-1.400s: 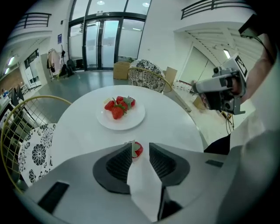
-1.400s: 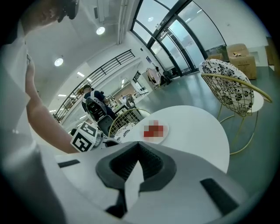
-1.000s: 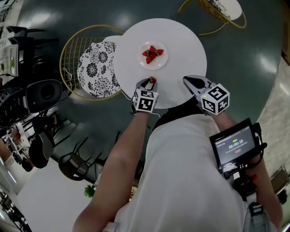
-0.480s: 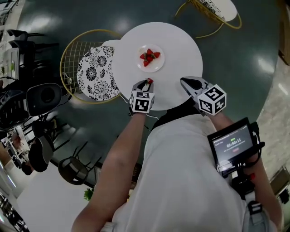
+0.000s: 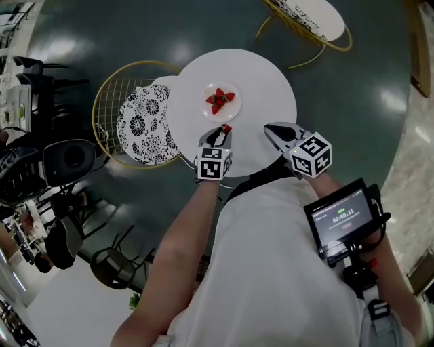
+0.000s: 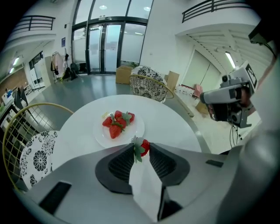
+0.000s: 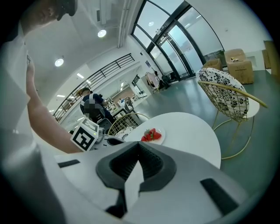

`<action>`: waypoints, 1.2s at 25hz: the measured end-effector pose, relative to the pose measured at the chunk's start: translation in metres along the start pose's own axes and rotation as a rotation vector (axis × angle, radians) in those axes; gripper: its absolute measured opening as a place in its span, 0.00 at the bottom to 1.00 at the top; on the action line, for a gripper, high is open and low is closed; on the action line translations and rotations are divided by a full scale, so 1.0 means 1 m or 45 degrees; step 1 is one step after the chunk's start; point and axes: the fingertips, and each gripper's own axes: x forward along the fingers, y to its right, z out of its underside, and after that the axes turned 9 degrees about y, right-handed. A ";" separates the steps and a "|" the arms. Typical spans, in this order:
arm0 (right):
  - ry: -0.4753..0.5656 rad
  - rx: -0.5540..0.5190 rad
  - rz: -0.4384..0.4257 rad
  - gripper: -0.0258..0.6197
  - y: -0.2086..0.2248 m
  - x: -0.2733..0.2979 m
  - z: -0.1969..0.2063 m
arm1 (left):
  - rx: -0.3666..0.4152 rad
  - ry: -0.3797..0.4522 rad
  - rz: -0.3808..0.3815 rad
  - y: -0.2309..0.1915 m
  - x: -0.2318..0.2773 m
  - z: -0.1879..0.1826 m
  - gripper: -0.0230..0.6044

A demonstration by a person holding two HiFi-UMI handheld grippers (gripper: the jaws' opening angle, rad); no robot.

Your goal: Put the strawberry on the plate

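Note:
My left gripper (image 5: 224,129) is shut on a red strawberry (image 5: 227,127) with green leaves, pinched between the jaw tips (image 6: 141,147) above the near part of the round white table (image 5: 264,78). The strawberry (image 6: 143,148) hangs just short of the white plate (image 6: 99,136). That plate (image 5: 232,107) holds a cluster of strawberries (image 5: 218,99) near the table's middle. My right gripper (image 5: 269,129) hovers over the table's near right edge, shut with nothing between its jaws (image 7: 138,143). From the right gripper view the plate (image 7: 159,139) lies ahead to the left.
A gold wire chair with a black-and-white floral cushion (image 5: 141,114) stands against the table's left side. A second such chair (image 5: 306,17) is at the far right, also seen as chair (image 7: 224,95). A screen (image 5: 339,217) is strapped on the right forearm. Dark floor surrounds the table.
The head view has shifted, so the table sits lower and smaller. The left gripper with the strawberry has edged a little closer to the plate. The right gripper keeps its place.

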 end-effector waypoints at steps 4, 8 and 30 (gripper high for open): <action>-0.002 0.004 -0.002 0.05 0.003 0.002 -0.003 | -0.024 0.032 -0.007 -0.002 0.007 -0.017 0.21; -0.006 0.010 0.005 0.05 0.007 0.001 -0.003 | -0.041 0.046 -0.013 -0.004 0.015 -0.026 0.21; -0.016 0.052 0.054 0.05 0.029 -0.010 0.005 | -0.140 -0.074 -0.086 -0.026 0.066 -0.022 0.21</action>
